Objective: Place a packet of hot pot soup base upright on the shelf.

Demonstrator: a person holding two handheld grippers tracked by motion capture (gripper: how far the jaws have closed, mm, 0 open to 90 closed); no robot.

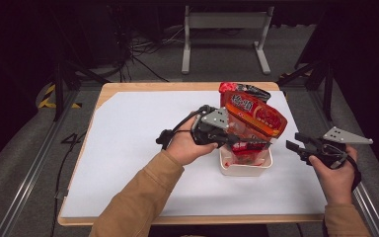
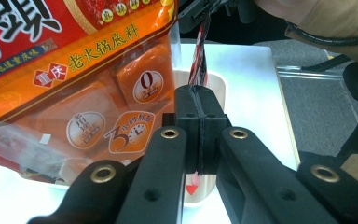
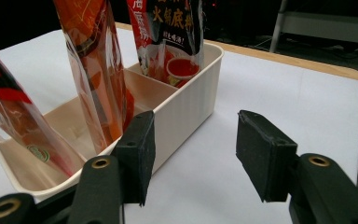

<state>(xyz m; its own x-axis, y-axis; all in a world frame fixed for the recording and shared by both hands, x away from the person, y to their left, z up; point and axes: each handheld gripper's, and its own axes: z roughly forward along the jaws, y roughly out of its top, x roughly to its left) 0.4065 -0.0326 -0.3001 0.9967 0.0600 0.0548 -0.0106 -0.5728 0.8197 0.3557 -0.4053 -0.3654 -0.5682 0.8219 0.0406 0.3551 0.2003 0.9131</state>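
A cream divided box (image 1: pixel 245 168) stands on the white table sheet, right of the middle. Several sauce packets stand upright in it: a large orange one (image 1: pixel 256 116) and a red and black one (image 1: pixel 242 90) behind. My left gripper (image 1: pixel 236 140) reaches over the box from the left, shut on the thin edge of a red packet (image 1: pixel 249 146). In the left gripper view the jaws (image 2: pixel 198 100) pinch that packet's edge (image 2: pixel 199 56) above the box (image 2: pixel 216 88), beside the orange packet (image 2: pixel 74 70). My right gripper (image 1: pixel 292 143) hovers right of the box, open and holding nothing (image 3: pixel 193 154).
The right gripper view shows the box wall (image 3: pixel 186 107) close ahead, with an orange packet (image 3: pixel 93 60), a red and black packet (image 3: pixel 168 28) and a red packet (image 3: pixel 9 112) inside. White sheet (image 1: pixel 128 148) stretches to the left. A metal stand (image 1: pixel 224 29) is beyond the table.
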